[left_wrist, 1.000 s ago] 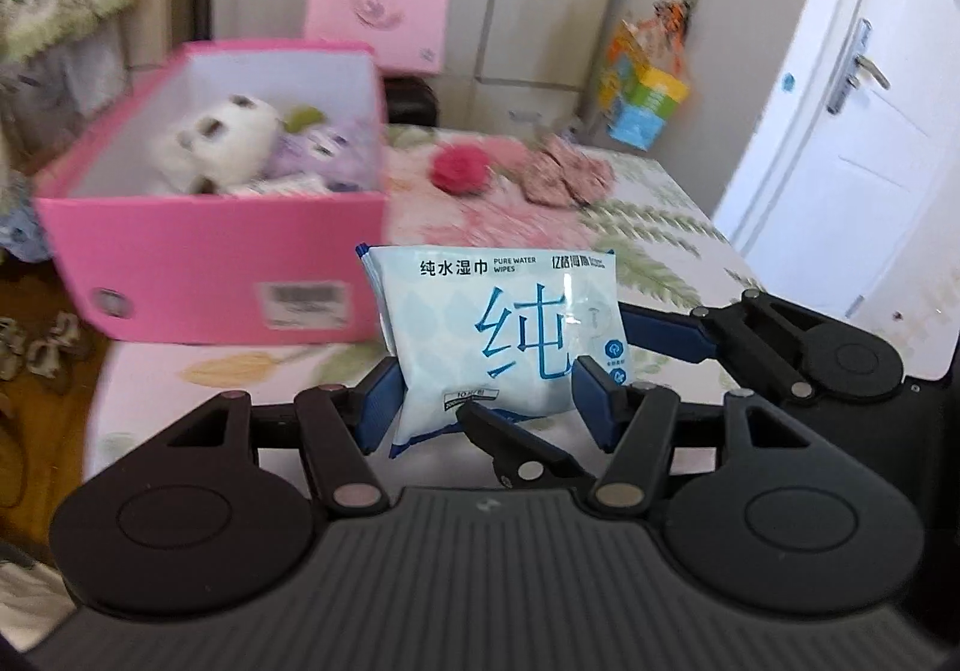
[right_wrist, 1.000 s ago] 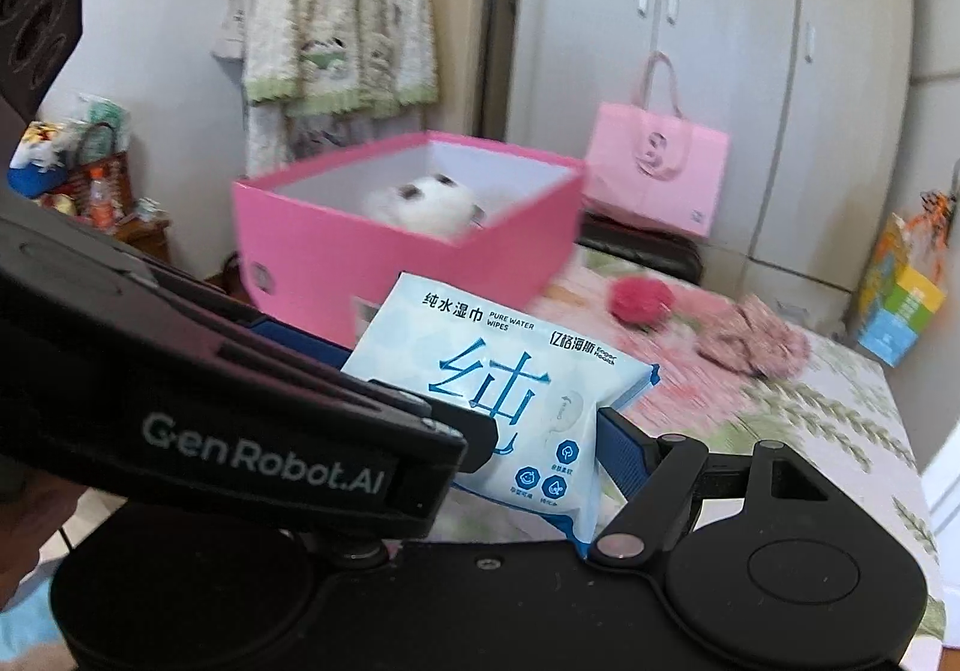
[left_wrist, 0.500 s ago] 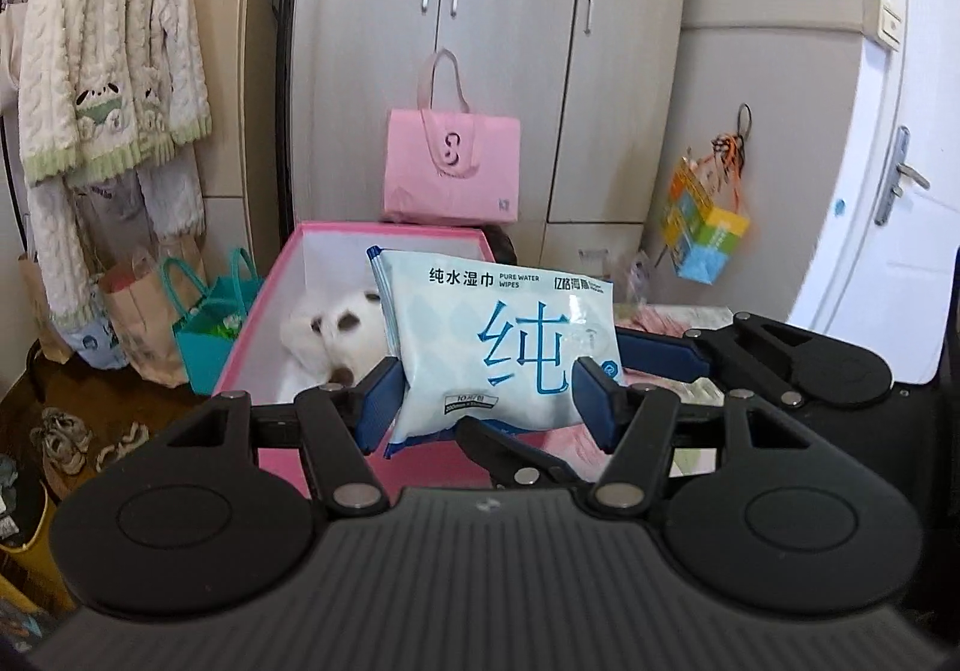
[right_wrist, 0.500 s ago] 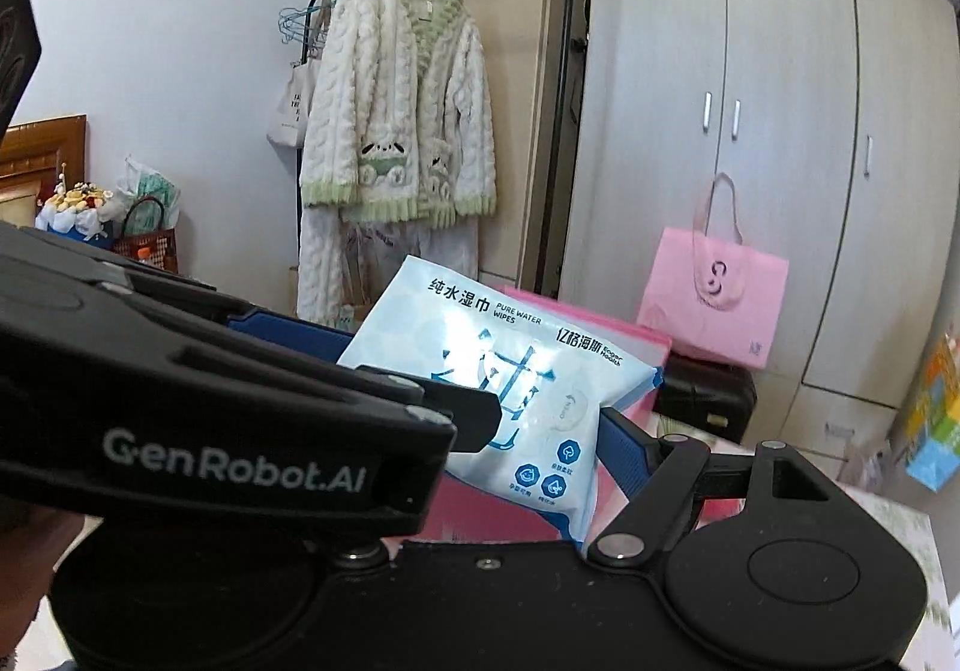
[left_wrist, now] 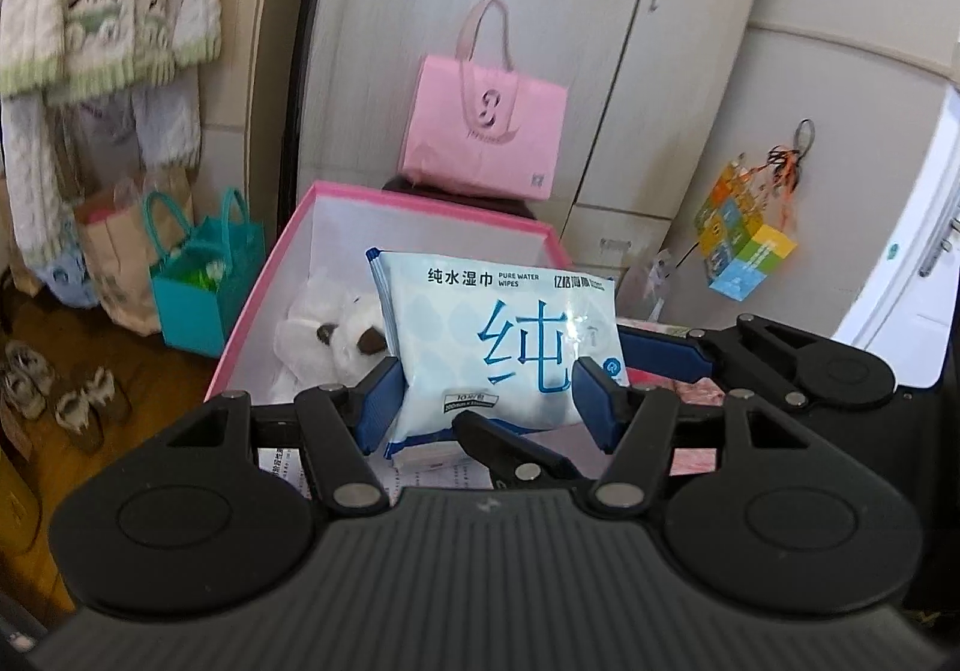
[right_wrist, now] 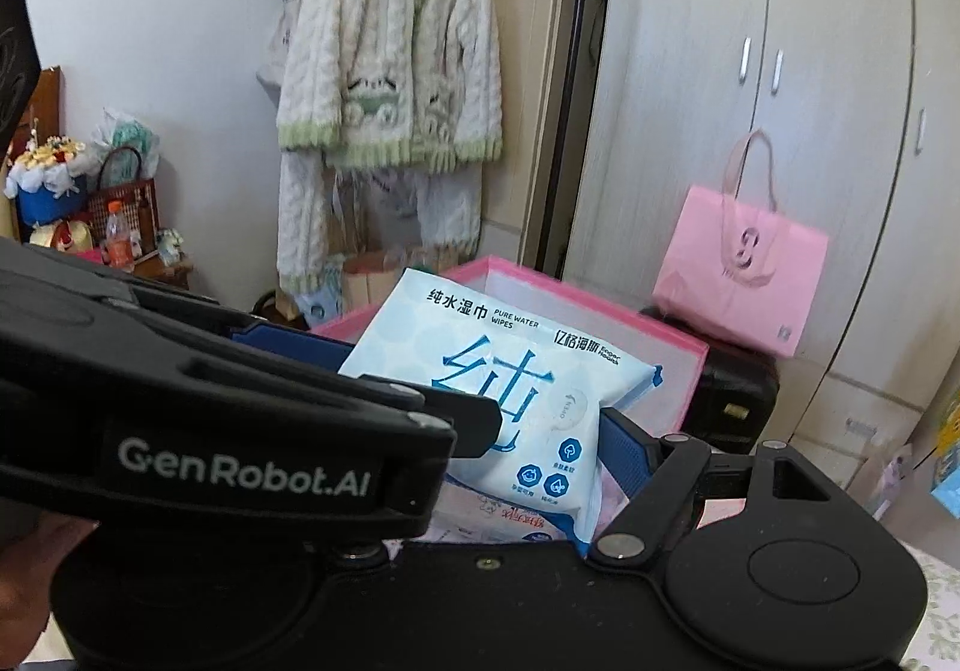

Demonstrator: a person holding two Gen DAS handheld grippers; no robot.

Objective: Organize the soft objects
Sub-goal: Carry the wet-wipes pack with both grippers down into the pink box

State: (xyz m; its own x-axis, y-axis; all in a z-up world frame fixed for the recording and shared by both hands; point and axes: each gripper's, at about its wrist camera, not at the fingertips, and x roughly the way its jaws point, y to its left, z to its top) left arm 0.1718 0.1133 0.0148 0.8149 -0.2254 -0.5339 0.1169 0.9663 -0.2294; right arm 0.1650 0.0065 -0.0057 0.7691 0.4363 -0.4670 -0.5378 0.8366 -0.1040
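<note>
Wipes pack (left_wrist: 501,347) now over pink box (left_wrist: 264,275), formerly beside.

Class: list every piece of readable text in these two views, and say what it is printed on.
"纯水湿巾 PURE WATER WIPES", large "纯": wipes pack.
"GenRobot.AI": left tongs, seen from the right wrist.
Brand at the pack's top right, its small bottom label, papers in the pink box: too small to read.

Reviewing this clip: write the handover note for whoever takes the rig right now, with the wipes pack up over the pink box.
Left hand-held gripper: shut on the wipes pack.
Right hand-held gripper: its pads also flank the pack; grip unclear.
Pack hangs over the pink box, not yet released.
Done: white plush toy and some packets are in the box.
Left: lower the pack in, release. Other items out of view.
</note>
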